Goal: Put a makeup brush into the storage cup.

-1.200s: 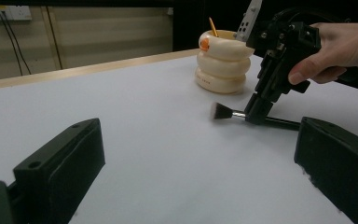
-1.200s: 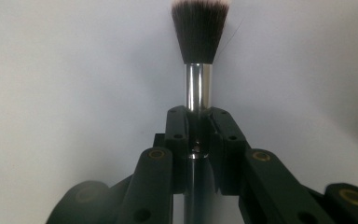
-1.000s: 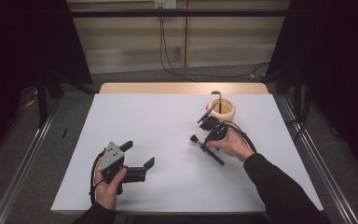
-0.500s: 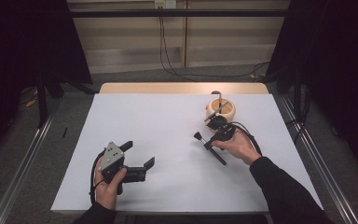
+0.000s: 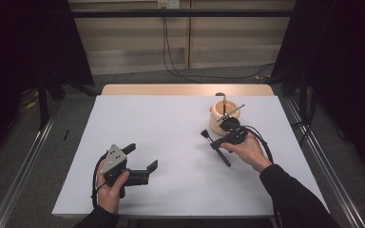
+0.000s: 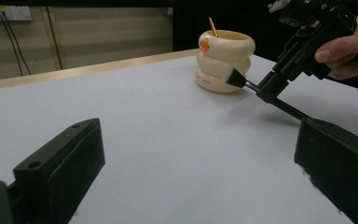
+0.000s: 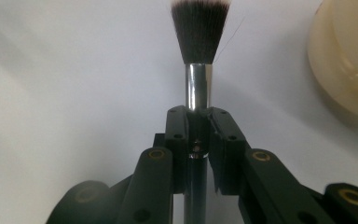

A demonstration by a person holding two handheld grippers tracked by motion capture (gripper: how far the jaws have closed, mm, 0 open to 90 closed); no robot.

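My right gripper (image 5: 215, 144) is shut on a makeup brush (image 5: 204, 135) at its silver ferrule, a little above the white table. In the right gripper view the dark bristles of the brush (image 7: 199, 37) point away beyond the jaws of my right gripper (image 7: 198, 116). The bristles hang just left of a cream ringed holder (image 5: 218, 124), apart from it. My left gripper (image 5: 141, 156) rests at the front left, open and empty. Its own view looks between the wide jaws of my left gripper (image 6: 196, 177) at the brush (image 6: 235, 77) and holder (image 6: 223, 56).
A black-handled tool (image 5: 223, 100) and a thin silver stick (image 5: 233, 113) stand in the holder. The white table top (image 5: 171, 118) ends in a wooden strip (image 5: 185, 90) at the far side. Cables (image 5: 180, 57) trail on the floor behind it.
My right gripper has carried the brush a little to the right, closer to the holder. The left gripper has stayed where it was.
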